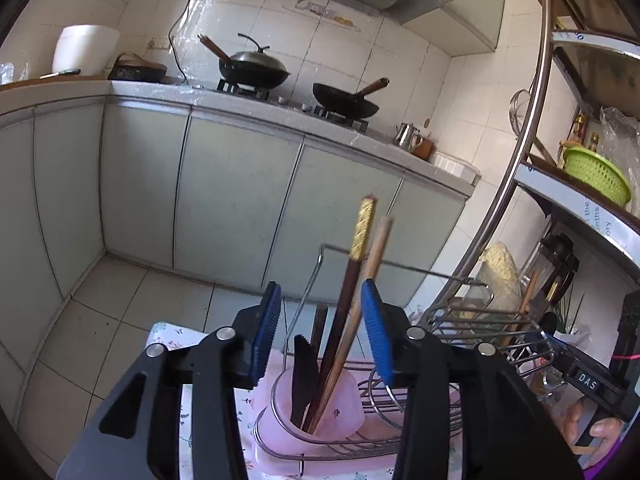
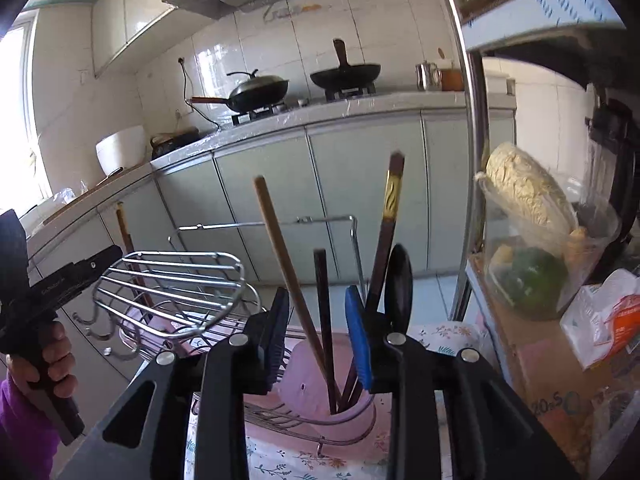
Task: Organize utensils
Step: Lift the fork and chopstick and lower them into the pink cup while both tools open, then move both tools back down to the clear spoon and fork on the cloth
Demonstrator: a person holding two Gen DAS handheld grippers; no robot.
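Above pink cup (image 1: pixel 320 420), left hand-held gripper (image 1: pixel 320 336), agape.

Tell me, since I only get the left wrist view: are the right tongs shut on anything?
Observer: No. The right tongs are open, straddling a pale chopstick and a dark stick that stand in the pink cup.
Operator: And the gold-banded chopstick, is it in that gap too?
Observer: No. The gold-banded chopstick runs outside the gap, behind one blue pad, next to a black rounded utensil.
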